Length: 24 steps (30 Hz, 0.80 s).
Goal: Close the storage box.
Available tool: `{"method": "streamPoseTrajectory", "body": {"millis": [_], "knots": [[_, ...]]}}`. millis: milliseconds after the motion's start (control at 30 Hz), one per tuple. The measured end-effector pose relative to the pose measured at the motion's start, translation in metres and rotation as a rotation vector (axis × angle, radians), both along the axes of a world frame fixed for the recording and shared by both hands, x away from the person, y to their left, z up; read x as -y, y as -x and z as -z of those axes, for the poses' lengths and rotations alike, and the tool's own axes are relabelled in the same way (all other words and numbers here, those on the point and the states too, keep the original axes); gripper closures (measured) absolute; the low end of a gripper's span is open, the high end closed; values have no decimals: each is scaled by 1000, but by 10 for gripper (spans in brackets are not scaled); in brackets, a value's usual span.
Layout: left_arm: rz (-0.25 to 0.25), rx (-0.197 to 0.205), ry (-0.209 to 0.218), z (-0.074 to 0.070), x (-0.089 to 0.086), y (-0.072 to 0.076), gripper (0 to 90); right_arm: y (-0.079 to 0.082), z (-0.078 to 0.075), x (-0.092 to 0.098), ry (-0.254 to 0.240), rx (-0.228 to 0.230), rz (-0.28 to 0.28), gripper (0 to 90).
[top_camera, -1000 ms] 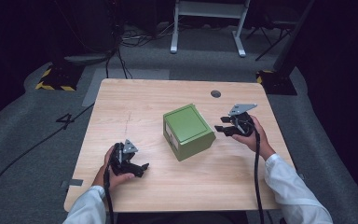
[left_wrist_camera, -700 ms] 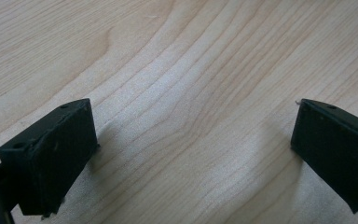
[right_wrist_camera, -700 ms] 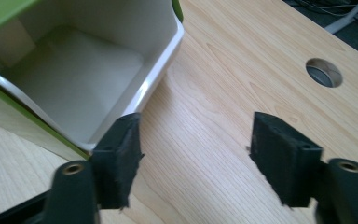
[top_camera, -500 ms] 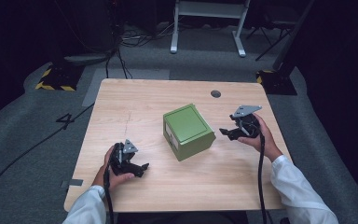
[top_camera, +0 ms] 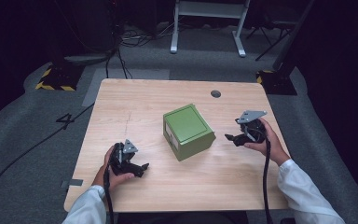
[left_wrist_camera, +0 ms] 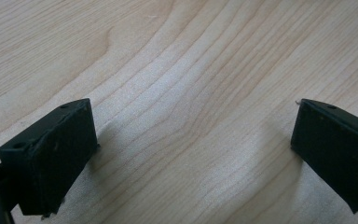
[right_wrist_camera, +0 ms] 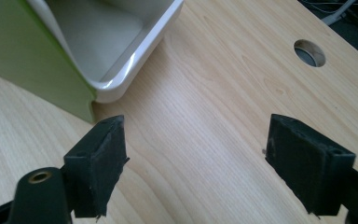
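High view: right tongs [top_camera: 230,138] have just opened wide, empty, drawn back from the green box [top_camera: 188,131] sitting mid-desk [top_camera: 135,102]; likely released; left tongs [top_camera: 142,168] rest open, empty.

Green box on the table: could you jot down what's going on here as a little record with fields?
Box: green box lying on its side, white inside, open mouth facing the right tool
Surface: wooden table with a round hole near the far edge
Left tool: open, nothing between its jaws, resting near the table's near edge
Right tool: jaws have just been opening, nothing between them, beside the box and apart from it
Contact: neither tool touches the box
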<state>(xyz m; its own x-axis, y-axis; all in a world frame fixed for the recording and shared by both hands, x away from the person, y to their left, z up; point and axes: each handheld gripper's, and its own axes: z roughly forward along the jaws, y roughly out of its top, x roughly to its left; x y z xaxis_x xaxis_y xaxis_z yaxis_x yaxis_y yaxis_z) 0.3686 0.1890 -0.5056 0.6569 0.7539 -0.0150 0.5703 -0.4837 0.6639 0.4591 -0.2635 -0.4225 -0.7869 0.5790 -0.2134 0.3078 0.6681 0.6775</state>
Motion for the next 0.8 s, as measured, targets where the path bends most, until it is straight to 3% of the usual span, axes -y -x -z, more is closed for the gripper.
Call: {"method": "streamPoseTrajectory", "body": {"millis": [233,800], "knots": [[0,0,0,0,0,0,4,12,1,12,4,-10,0,203],[0,0,0,0,0,0,4,40,13,37,65,-13,21,201]]}}
